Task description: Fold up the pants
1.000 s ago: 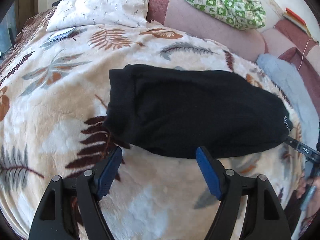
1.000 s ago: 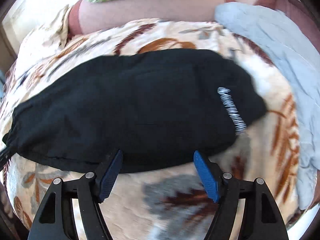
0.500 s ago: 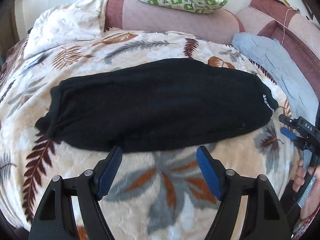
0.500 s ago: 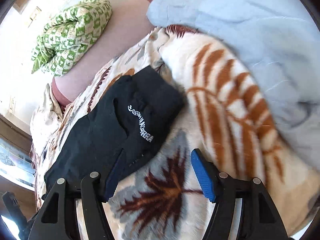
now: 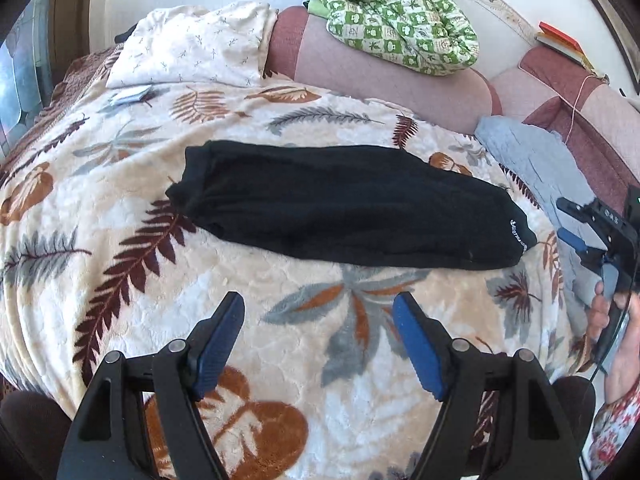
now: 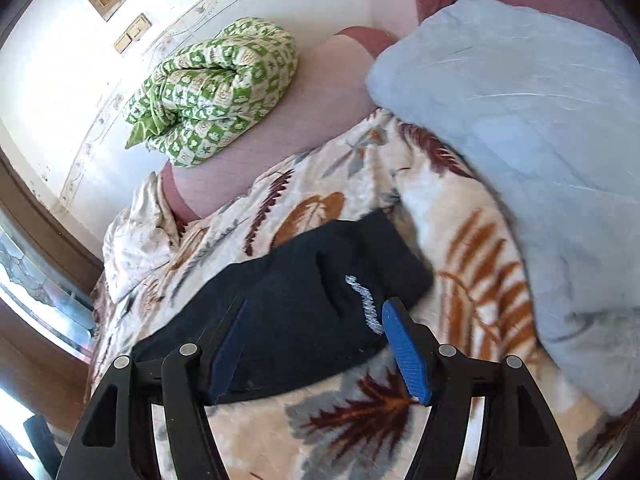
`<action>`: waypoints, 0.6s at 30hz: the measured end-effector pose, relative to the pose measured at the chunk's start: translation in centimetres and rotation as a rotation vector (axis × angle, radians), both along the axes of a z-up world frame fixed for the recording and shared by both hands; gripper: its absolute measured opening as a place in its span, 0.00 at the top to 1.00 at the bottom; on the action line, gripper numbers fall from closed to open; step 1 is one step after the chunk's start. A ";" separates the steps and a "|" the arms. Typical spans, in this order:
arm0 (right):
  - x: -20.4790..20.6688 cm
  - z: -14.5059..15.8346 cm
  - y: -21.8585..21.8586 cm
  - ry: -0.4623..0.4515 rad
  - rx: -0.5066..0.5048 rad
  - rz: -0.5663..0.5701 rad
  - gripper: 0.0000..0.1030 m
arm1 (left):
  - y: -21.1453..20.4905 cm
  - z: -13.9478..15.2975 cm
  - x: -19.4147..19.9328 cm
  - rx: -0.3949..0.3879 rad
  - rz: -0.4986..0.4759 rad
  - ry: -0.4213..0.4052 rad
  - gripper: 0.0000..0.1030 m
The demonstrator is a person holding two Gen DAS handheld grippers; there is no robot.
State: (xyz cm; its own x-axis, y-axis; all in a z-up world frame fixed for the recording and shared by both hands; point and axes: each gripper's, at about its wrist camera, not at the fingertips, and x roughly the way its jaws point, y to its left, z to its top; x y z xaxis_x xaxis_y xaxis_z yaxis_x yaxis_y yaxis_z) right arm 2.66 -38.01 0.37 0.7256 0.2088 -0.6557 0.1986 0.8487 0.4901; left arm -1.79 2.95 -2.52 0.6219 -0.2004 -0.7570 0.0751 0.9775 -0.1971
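bare leaf-print blanket (image 5: 280, 292) lies open before the black pants (image 5: 344, 208); a grey garment (image 5: 524, 152) crowds their right end.

Matt black knit pants (image 5: 344, 208), plush fleece blanket (image 5: 280, 344), ribbed blue pads (image 6: 406, 354)

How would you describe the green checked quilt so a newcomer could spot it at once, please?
Look past the leaf-patterned plush blanket to the long pink bolster by the white wall. The rolled green-and-white checked quilt lies on it, the only green thing, unlike the black folded pants or pale blue cloth.
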 end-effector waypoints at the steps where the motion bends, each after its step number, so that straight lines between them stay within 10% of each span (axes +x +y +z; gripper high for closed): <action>1: 1.1 -0.2 0.2 0.014 -0.007 -0.005 0.29 | 0.2 0.1 0.2 0.005 0.002 -0.007 0.26; 11: 13.2 -9.4 -1.8 0.292 -0.116 -0.073 0.24 | 5.8 -1.6 4.4 -0.046 0.142 0.050 0.26; 18: 13.3 -4.6 4.1 0.226 -0.322 0.014 0.20 | 11.2 -3.0 6.3 -0.175 0.218 0.062 0.26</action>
